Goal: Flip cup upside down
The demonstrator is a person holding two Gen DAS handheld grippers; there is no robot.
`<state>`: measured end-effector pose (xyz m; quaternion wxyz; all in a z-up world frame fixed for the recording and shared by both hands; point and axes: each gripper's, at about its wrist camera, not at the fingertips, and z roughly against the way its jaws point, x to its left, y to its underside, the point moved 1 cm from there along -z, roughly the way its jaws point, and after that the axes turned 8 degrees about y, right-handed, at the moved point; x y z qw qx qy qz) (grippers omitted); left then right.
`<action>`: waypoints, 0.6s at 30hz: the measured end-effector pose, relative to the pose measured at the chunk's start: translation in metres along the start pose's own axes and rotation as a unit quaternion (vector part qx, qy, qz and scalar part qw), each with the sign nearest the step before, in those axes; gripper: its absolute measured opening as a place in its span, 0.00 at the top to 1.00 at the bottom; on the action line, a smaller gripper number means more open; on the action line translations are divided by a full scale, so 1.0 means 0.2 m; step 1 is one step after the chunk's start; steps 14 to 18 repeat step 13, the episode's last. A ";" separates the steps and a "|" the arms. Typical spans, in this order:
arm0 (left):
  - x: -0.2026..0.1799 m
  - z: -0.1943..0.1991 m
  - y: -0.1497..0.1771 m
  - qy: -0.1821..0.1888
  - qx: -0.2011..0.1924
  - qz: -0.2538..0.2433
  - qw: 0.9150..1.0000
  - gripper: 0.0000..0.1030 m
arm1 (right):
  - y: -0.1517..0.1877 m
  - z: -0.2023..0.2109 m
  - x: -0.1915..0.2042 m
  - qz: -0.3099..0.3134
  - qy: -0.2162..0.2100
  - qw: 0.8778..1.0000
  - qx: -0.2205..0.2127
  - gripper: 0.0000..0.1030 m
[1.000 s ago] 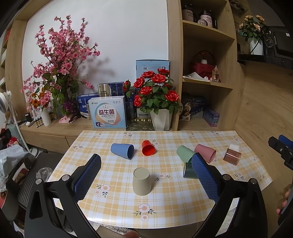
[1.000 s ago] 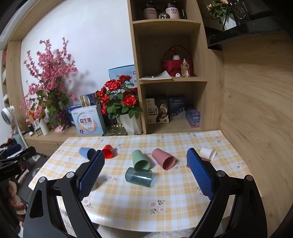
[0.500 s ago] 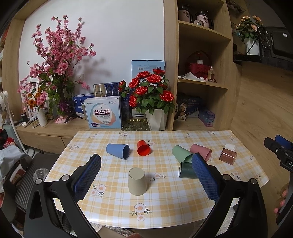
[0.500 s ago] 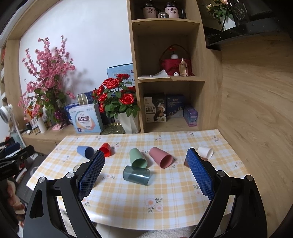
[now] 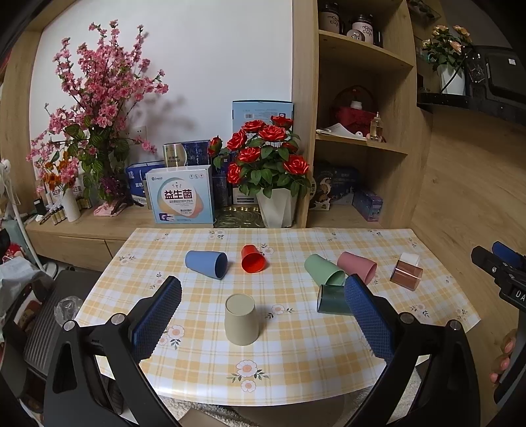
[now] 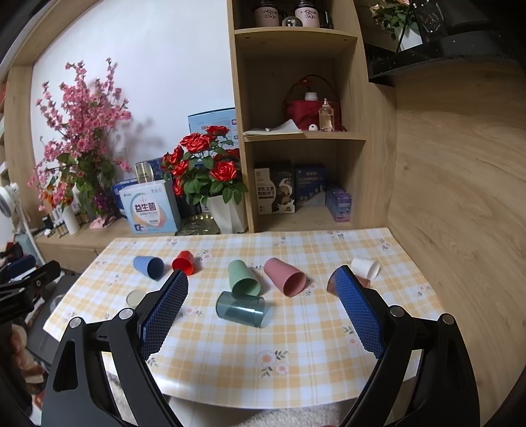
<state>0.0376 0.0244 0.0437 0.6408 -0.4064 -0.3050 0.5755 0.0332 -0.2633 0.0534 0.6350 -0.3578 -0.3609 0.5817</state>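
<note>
Beige, the cup (image 5: pixel 241 323) stands upside down at lower centre of the left view on the checked worktop (image 5: pixel 296 361), apart from the other cups lying on their sides. The left tool (image 5: pixel 263 315) and right tool (image 6: pixel 263 305) both hover spread apart, holding nothing.

The white box (image 5: pixel 180 196) on the sideboard behind the table carries large Chinese characters, 益生菌, on its front panel. Two jars (image 5: pixel 346 23) on the top shelf read "more cup" in loose handwriting. A carton (image 6: pixel 275 191) in the lower shelf compartment bears Chinese print too small to make out. Other labels are unreadable.
</note>
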 end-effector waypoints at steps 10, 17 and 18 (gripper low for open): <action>0.00 -0.03 0.01 -0.008 0.010 0.004 1.000 0.06 | 0.01 0.00 0.00 0.000 -0.001 1.000 0.002 0.15; 0.00 -0.03 0.01 -0.009 0.011 0.004 1.000 0.06 | 0.01 0.00 0.00 0.000 -0.001 1.000 0.002 0.15; 0.00 -0.03 0.01 -0.009 0.011 0.004 1.000 0.06 | 0.01 0.00 0.00 0.000 -0.001 1.000 0.002 0.15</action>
